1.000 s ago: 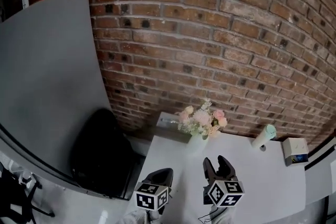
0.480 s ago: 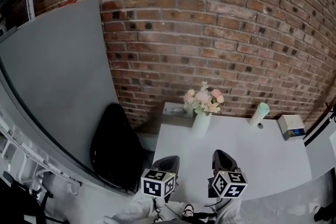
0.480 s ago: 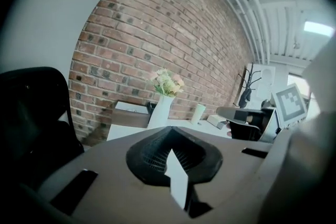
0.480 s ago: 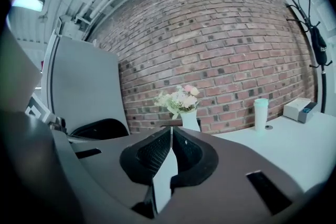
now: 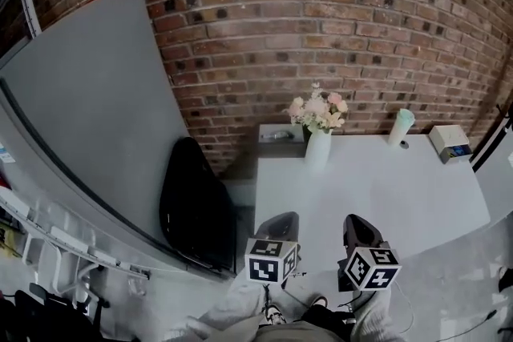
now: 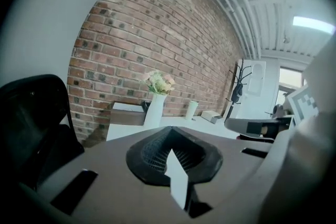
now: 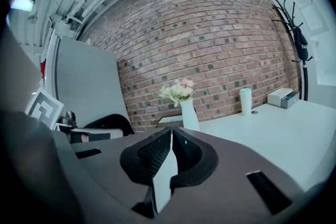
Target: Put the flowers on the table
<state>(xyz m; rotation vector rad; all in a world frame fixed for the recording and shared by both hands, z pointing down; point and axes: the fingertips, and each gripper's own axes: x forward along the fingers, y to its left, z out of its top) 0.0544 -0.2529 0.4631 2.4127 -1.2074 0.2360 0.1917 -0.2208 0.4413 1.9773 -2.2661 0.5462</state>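
A bunch of pink and white flowers [image 5: 319, 113] stands in a slim white vase [image 5: 317, 150] at the back left of the white table [image 5: 401, 196], close to the brick wall. Both grippers hang low before the table's near edge, far from the vase. My left gripper [image 5: 276, 227] is shut and holds nothing. My right gripper [image 5: 359, 230] is also shut and empty. In the left gripper view the flowers [image 6: 158, 81] show past the meeting jaws of the left gripper [image 6: 170, 134]. The right gripper view has the flowers [image 7: 178, 90] above the right gripper [image 7: 170, 136].
A pale green cup [image 5: 401, 126] and a small white box [image 5: 449, 144] stand at the table's back right. A grey ledge [image 5: 280, 134] sits behind the vase. A black chair [image 5: 196, 208] and a big grey panel [image 5: 88, 116] are to the left.
The right gripper's jaws have gone from open to shut with nothing in them. The head view has swung, so the table and flowers now sit further right and the grippers lower.
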